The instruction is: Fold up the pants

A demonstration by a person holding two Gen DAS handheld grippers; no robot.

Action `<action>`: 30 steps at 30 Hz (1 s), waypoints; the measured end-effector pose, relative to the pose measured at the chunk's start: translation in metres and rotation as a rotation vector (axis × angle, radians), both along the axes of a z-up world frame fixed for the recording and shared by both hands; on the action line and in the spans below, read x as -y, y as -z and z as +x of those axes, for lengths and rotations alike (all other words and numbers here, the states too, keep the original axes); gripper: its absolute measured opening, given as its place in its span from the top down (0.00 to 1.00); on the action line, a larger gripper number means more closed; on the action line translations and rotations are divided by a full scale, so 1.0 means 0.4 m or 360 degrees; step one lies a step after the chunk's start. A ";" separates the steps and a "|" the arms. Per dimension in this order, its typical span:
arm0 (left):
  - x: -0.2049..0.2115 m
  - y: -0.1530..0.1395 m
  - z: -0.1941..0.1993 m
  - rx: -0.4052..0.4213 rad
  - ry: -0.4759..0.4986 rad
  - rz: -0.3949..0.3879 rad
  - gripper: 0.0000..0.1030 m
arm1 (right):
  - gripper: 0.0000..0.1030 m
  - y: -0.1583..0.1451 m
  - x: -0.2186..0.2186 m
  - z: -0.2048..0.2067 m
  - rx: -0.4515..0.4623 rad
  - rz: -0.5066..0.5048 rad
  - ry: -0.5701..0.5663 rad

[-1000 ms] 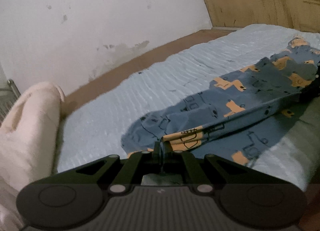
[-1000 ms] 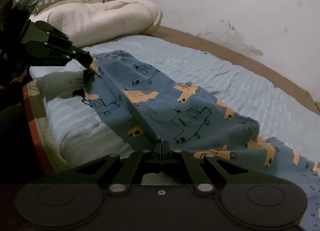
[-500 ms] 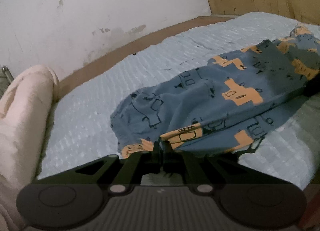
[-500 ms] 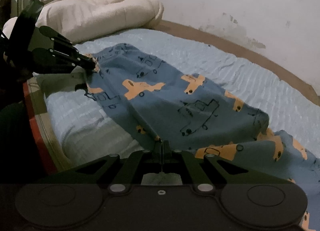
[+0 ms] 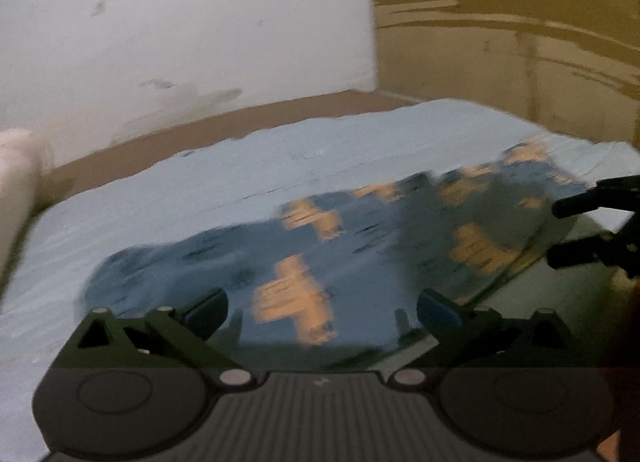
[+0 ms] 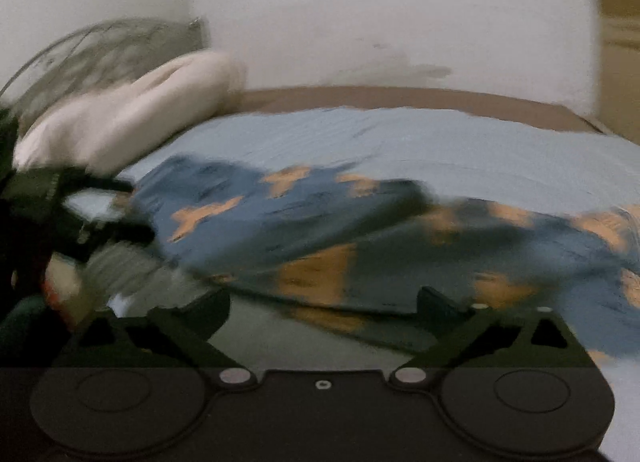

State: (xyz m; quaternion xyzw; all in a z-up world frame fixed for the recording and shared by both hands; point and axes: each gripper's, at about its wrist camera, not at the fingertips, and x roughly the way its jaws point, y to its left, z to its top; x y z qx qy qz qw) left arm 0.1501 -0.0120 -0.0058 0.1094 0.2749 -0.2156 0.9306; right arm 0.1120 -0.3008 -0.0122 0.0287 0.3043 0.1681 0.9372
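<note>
The blue pants with orange and black vehicle prints lie flat on the light blue bedsheet, folded over lengthwise. They also show in the right wrist view. My left gripper is open and empty just above the near edge of the pants. My right gripper is open and empty over the near edge too. Each gripper shows in the other's view, the right one at the right edge and the left one at the left edge. Both frames are motion-blurred.
A cream pillow lies at the head of the bed before a metal headboard. A white wall runs along the far side. A wooden panel stands at the foot.
Both grippers, shut on the pants' edge earlier, carried it over and have opened and let go. The pants now lie flat on the sheet.
</note>
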 end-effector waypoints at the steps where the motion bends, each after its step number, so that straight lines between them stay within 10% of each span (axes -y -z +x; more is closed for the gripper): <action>1: 0.034 0.003 0.007 0.0001 0.0039 -0.0003 0.00 | 0.01 -0.002 0.038 0.005 -0.0013 0.0018 0.0071; 9: 0.359 0.022 0.025 0.0133 0.0408 0.0180 0.05 | 0.05 0.000 0.324 0.065 -0.0072 0.0277 0.0468; 20: 0.490 0.095 0.020 0.0039 0.0630 0.0486 0.65 | 0.32 0.064 0.504 0.199 -0.0198 0.0612 0.0676; 25: 0.497 0.091 0.027 0.0016 0.0613 0.0504 0.97 | 0.60 0.079 0.547 0.236 -0.0228 0.0736 0.0773; 30: 0.486 0.069 0.030 0.0013 0.0581 0.0449 1.00 | 1.00 0.070 0.557 0.259 -0.0232 0.0720 0.0796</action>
